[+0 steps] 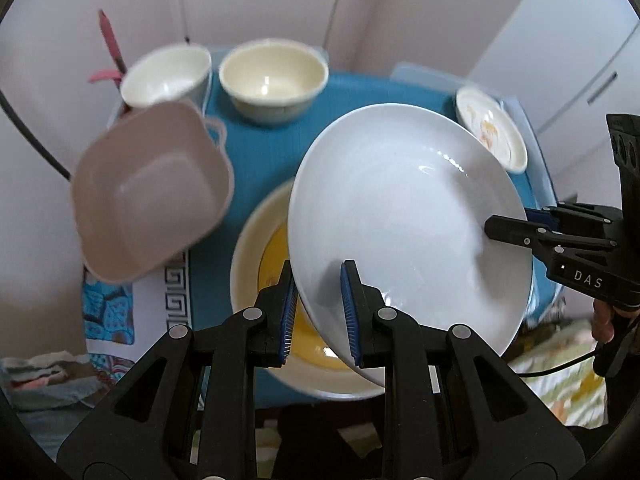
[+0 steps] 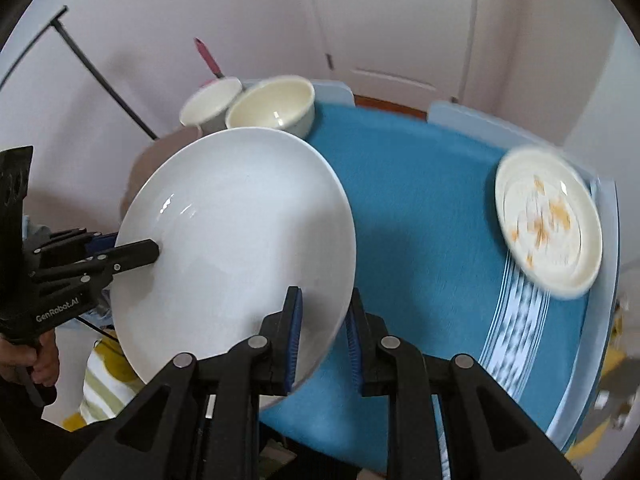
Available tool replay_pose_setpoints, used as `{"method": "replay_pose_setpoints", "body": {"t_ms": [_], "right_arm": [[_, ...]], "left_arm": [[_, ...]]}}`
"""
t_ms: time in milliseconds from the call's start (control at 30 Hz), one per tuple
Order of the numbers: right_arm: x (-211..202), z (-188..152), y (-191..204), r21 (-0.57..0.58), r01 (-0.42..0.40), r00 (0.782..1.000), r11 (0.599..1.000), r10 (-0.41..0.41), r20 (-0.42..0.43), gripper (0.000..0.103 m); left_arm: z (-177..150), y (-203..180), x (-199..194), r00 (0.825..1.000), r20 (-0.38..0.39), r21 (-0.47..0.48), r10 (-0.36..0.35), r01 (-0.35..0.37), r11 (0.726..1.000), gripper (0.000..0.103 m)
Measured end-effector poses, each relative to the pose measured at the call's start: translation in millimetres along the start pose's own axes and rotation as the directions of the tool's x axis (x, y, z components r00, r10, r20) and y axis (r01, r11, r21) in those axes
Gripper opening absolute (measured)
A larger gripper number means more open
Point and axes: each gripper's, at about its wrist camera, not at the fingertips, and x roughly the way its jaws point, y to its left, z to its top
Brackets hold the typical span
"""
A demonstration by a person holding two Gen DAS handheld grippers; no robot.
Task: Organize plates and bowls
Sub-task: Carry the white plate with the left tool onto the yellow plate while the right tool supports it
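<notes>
- We are seeing open blue tablecloth (image 2: 420, 216) lying between the lifted white plate (image 2: 240, 240) and the stained plate (image 2: 548, 220).
- Cream bowl (image 1: 274, 80), white cup (image 1: 166, 76) and pink square bowl (image 1: 152, 192) are crowding the far-left side.

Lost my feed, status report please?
Left gripper and right gripper both shut on white plate, tilted, airborne. Yellow-centred plate directly beneath. Pink bowl close left.

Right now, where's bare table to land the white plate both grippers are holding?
Widest free patch: the blue cloth between the white plate and the small orange-patterned plate by the right edge, back to the cream bowl. The left side is crowded: pink square dish, white cup, and the yellow-centred plate under the held plate.
</notes>
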Motion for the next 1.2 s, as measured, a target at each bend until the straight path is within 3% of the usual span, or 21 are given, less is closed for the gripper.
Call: {"method": "replay_pose_setpoints", "body": {"t_ms": [267, 633, 800, 967, 1067, 1200], "right_arm": [[24, -31, 18, 0.141, 0.033, 0.999, 0.990, -0.028, -0.036, 0.020], [39, -35, 23, 0.178, 0.099, 0.995, 0.979, -0.093, -0.043, 0.020], [45, -33, 20, 0.194, 0.098, 0.995, 0.976, -0.089, -0.051, 0.020], [49, -31, 25, 0.157, 0.122, 0.992, 0.980, -0.114, -0.060, 0.020], [52, -29, 28, 0.130, 0.139, 0.989, 0.982, -0.131, -0.068, 0.020], [54, -28, 32, 0.089, 0.156, 0.986, 0.984, -0.149, -0.073, 0.020]], "left_arm": [[-20, 16, 33, 0.996, -0.059, 0.034, -0.059, 0.061, 0.998, 0.019], [-14, 20, 71, 0.993, -0.097, 0.059, -0.062, 0.068, 0.996, 0.020], [-12, 13, 78, 0.995, -0.103, 0.106, -0.014, 0.025, 0.994, 0.020], [-11, -1, 78, 0.993, -0.090, 0.195, 0.081, -0.062, 0.979, 0.020], [-10, -10, 78, 0.986, -0.075, 0.243, 0.149, -0.127, 0.962, 0.019], [-12, -25, 78, 0.968, -0.030, 0.332, 0.250, -0.226, 0.916, 0.019]]}}
